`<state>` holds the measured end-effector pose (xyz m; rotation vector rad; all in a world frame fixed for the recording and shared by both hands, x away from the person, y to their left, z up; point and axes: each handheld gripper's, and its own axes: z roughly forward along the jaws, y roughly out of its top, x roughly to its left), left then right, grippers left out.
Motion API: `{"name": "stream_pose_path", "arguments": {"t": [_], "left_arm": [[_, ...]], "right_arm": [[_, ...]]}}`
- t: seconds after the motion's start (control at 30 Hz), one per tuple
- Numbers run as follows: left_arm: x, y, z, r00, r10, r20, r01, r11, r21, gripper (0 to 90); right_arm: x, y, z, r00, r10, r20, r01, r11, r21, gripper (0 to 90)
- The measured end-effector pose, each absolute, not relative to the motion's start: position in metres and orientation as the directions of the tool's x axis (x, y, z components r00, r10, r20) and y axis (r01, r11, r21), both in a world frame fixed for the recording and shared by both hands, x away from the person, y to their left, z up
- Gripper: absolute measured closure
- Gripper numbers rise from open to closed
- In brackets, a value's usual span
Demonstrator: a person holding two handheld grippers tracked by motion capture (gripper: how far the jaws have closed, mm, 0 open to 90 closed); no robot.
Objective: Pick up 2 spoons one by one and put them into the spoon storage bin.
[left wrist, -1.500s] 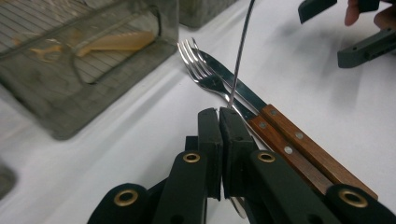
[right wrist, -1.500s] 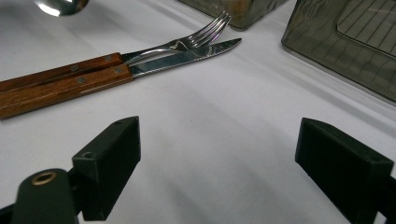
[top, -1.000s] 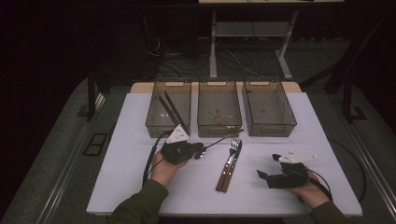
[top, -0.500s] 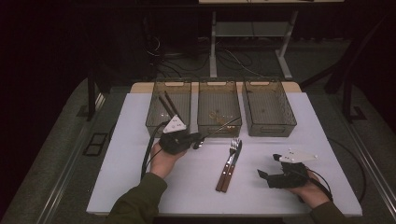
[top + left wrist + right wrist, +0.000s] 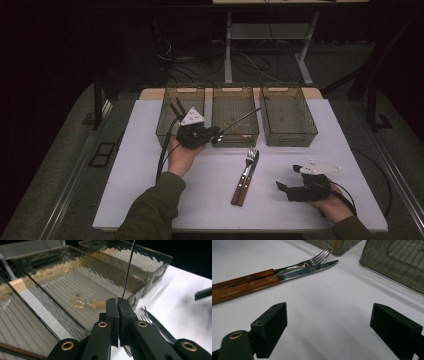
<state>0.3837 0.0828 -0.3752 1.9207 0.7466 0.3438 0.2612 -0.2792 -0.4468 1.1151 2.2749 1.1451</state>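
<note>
My left gripper (image 5: 214,135) hovers at the front wall of the middle bin (image 5: 235,141), shut on a thin dark rod-like utensil (image 5: 240,121) that slants up and right over that bin. In the left gripper view the jaws of the left gripper (image 5: 117,302) are pressed together, and the thin utensil (image 5: 128,267) rises from between them. A fork (image 5: 247,167) and a knife (image 5: 251,170), both with wooden handles, lie side by side on the white table. My right gripper (image 5: 287,188) rests near the table's front right, open and holding nothing. The right gripper (image 5: 337,322) faces the fork (image 5: 317,258) and knife (image 5: 312,269).
Three clear bins stand in a row at the back. The left bin (image 5: 167,131) holds dark sticks. A small amber ring-ended piece (image 5: 82,302) lies in the middle bin. The right bin (image 5: 290,137) looks bare. The white table (image 5: 210,200) ends just in front of the hands.
My left gripper has moved away from the person toward the bins, still holding the thin utensil. The right gripper, fork and knife have stayed put.
</note>
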Motion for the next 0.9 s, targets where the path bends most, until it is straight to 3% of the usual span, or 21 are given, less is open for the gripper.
{"name": "stream_pose_path", "arguments": {"t": [0.57, 0.9], "left_arm": [[0.423, 0.058, -0.368, 0.721, 0.687, -0.088, 0.394, -0.303, 0.868, 88.1], [0.440, 0.044, -0.364, 0.687, 0.727, -0.011, 0.432, -0.395, 0.811, 88.1]], "right_arm": [[0.261, -0.280, -0.446, -0.622, 0.781, 0.049, 0.492, 0.342, 0.800, 13.8], [0.262, -0.281, -0.445, -0.622, 0.780, 0.060, 0.491, 0.329, 0.807, 13.8]]}}
